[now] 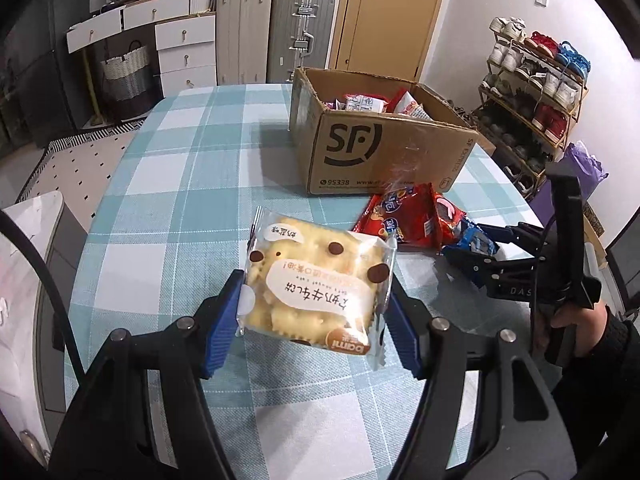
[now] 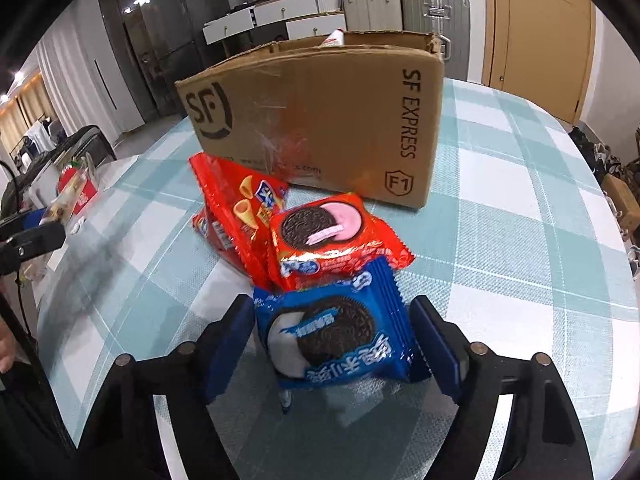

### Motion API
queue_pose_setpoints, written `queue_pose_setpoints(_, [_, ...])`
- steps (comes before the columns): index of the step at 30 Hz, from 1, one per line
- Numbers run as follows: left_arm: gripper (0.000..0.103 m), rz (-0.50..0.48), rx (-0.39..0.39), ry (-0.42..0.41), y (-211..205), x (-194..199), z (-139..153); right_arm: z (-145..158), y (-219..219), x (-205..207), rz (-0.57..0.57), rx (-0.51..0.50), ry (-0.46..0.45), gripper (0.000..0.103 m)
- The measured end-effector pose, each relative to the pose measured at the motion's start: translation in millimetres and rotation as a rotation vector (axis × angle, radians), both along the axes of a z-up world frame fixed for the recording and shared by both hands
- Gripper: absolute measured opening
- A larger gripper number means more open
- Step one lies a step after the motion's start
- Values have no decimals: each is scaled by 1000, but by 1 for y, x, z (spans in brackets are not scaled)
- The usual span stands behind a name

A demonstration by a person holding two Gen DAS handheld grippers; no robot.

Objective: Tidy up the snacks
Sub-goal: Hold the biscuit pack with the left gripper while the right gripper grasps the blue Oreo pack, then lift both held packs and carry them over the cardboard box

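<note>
Left wrist view: left gripper (image 1: 310, 312) has the cracker pack (image 1: 316, 280) between its blue fingers (image 1: 222, 320), both pads pressed on the wrapper sides, pack lifted above the bench (image 1: 168, 184).
Cracker pack: clear wrapper, pale square crackers, white label with brown dots, print upside down to the camera.
Right wrist view: right gripper (image 2: 334, 344) closed on the blue Oreo pack (image 2: 340, 336), fingers (image 2: 434, 344) touching both edges; pack tilted, its far edge touching the red Oreo pack (image 2: 332, 236).
Contact with bench: cannot tell whether the blue pack rests on the cloth or is just off it.
Red Oreo pack: flat on the bench, overlapping the red cone snack bag (image 2: 236, 208) to its left.
Cone snack bag: leans toward the cardboard box (image 2: 320, 120), just beside its front wall.
Cardboard box: open top, SF logo on the side, on the far part of the bench; several snack wrappers (image 1: 366, 102) visible inside from the left wrist view.
Bench cover: teal and white check cloth.
Gripper spacing: right gripper (image 1: 480, 256) shows at the right of the left wrist view, near the red packs, apart from the left one.
Background: suitcases (image 1: 276, 28), white drawers (image 1: 184, 52), shoe rack (image 1: 536, 92), wooden door (image 1: 392, 12).
</note>
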State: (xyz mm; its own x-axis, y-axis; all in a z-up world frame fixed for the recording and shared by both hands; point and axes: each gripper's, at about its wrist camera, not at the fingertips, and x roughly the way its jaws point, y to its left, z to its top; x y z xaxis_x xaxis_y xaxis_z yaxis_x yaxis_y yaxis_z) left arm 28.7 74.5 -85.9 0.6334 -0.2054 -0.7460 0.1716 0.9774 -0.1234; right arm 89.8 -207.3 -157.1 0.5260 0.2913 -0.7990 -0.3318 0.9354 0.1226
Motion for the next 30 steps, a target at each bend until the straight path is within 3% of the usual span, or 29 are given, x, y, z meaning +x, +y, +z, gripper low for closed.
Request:
queue_pose_setpoints(5, [64, -8, 8, 0, -2, 1, 0, 2, 5, -3, 19, -28, -3, 64])
queue_pose_setpoints(7, [64, -8, 11, -3, -4, 2, 0, 3, 6, -5, 23, -27, -1, 52])
queue_pose_setpoints(10, [64, -4, 17, -7, -4, 1, 0, 6, 9, -8, 25, -50, -20, 47])
queue_pose_setpoints(23, [64, -3, 26, -1, -7, 3, -4, 20, 2, -16, 23, -6, -47, 46])
queue_pose_setpoints(30, [64, -5, 45, -9, -14, 3, -5, 40, -7, -26, 3, 66, -91, 46])
